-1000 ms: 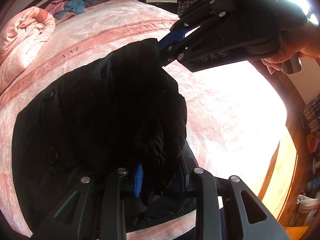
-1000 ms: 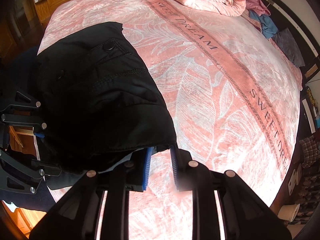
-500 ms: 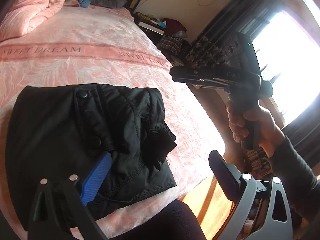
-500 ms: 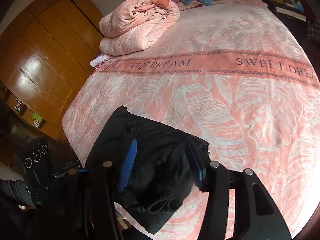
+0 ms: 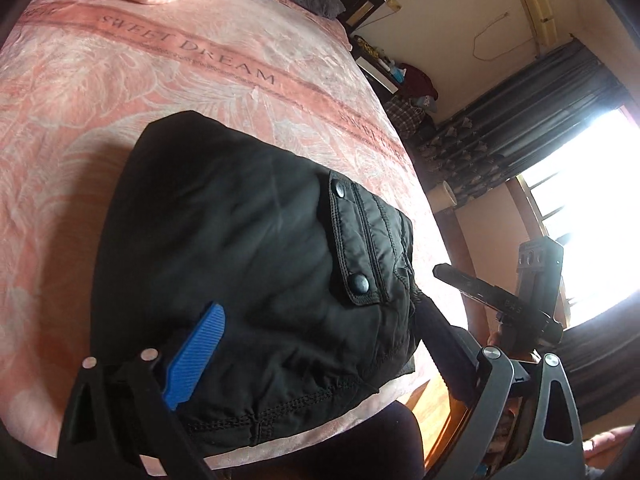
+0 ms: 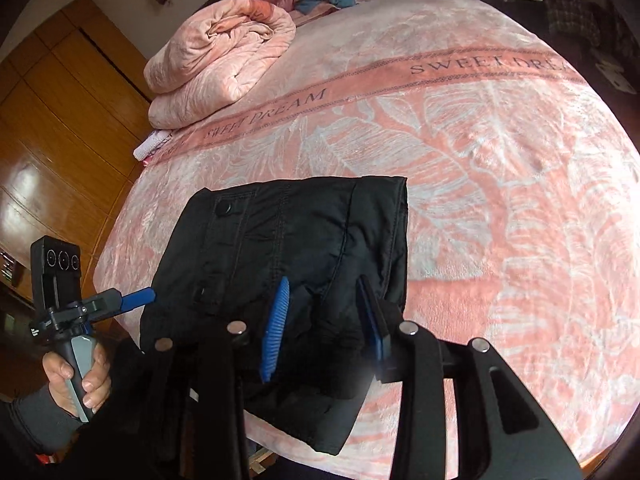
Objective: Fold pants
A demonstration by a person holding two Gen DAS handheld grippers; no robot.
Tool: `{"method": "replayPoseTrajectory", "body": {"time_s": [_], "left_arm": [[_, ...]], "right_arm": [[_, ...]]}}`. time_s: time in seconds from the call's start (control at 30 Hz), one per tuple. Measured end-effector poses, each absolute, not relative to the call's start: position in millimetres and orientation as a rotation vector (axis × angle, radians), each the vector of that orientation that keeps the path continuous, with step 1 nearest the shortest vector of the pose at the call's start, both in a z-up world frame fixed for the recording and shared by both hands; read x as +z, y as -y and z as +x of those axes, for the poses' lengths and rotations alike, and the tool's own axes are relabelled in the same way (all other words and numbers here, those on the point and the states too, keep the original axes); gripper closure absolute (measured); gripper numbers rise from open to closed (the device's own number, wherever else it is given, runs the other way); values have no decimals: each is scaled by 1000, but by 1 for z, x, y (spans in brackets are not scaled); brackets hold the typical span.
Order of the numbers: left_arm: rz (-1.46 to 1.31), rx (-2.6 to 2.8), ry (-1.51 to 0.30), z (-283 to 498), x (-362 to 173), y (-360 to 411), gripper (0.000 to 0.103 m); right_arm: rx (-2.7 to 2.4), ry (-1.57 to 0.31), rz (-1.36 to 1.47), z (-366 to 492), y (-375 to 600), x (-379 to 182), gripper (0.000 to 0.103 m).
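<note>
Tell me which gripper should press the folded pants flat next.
Probably right. The right gripper hangs open directly over the pants, while the left gripper sits off at the bed edge beside them.

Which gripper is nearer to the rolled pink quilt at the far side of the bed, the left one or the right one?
Neither clearly. The left gripper and right gripper both hang open at the near bed edge over the folded black pants, far from the rolled pink quilt.

Blk frames, blue ribbed fingers (image 6: 274, 330)
</note>
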State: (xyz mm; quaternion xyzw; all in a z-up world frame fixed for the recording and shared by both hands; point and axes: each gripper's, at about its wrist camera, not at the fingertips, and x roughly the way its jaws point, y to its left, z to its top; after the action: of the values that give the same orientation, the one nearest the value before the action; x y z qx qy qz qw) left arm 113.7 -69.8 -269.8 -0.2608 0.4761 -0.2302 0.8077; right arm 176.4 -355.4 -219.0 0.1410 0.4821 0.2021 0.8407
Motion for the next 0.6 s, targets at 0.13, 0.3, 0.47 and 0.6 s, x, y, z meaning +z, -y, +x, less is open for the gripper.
{"method": "replayPoseTrajectory", "body": {"time_s": [0.13,0.3,0.47,0.6], "left_arm": [[-582,-475,-1010,106,-268,58,5],[-550,-447,-1077,101,-281,60,4],[-530,-442,-1062,94,-276,58,4],[-532,-425,-1014,88,-268,50,4]], "right_arm": [[445,-1026,216,143,319,-221,68],[354,-1132,181,128,315,-276,76],[352,-1156,189,123,316,-262,75],[310,-1052,276,142,331,-224,62]]}}
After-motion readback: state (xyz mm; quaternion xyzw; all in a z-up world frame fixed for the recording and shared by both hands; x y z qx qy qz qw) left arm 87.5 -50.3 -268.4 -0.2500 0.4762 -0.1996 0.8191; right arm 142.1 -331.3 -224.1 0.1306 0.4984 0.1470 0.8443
